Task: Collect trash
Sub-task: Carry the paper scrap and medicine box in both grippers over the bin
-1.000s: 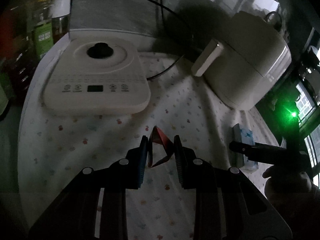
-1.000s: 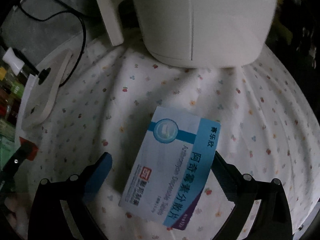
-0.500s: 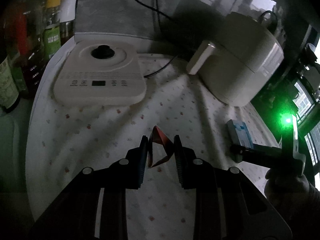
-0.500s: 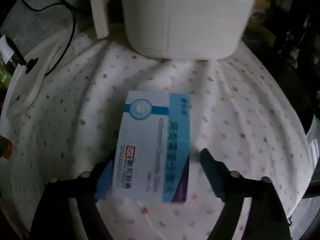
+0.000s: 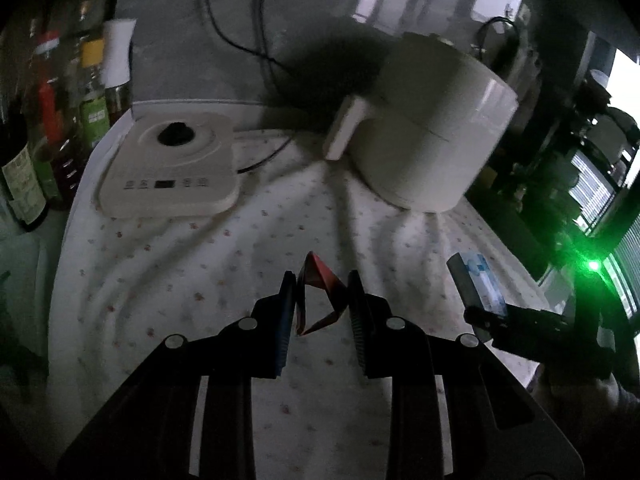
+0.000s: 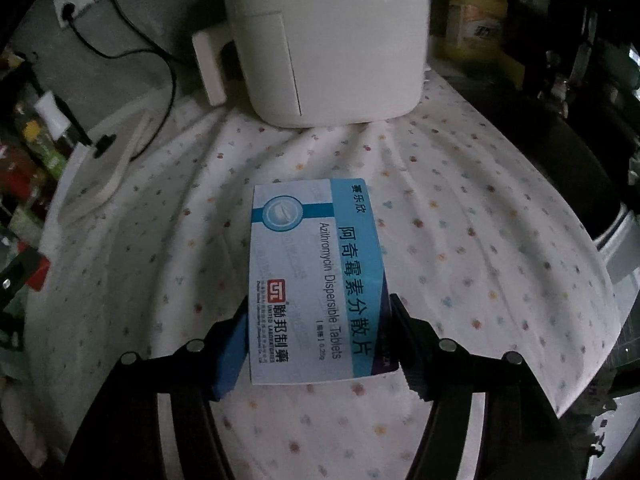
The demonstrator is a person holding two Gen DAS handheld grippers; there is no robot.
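The right gripper (image 6: 320,340) had just been closing, and its jaws now clamped the blue-and-white tablet box (image 6: 316,280) by its long sides, the box pointing toward twelve o'clock above the dotted cloth (image 6: 480,240). The left gripper (image 5: 320,312) pinched a folded red wrapper (image 5: 320,292), which stood bent between its pads. The risk was in the holds: the thin carton might buckle or pivot out, since only its near end was caught. The wrapper seemed gripped only at its creases, though the dim light made that uncertain, and could slip free. The white air fryer (image 6: 332,40) at twelve o'clock stood near.
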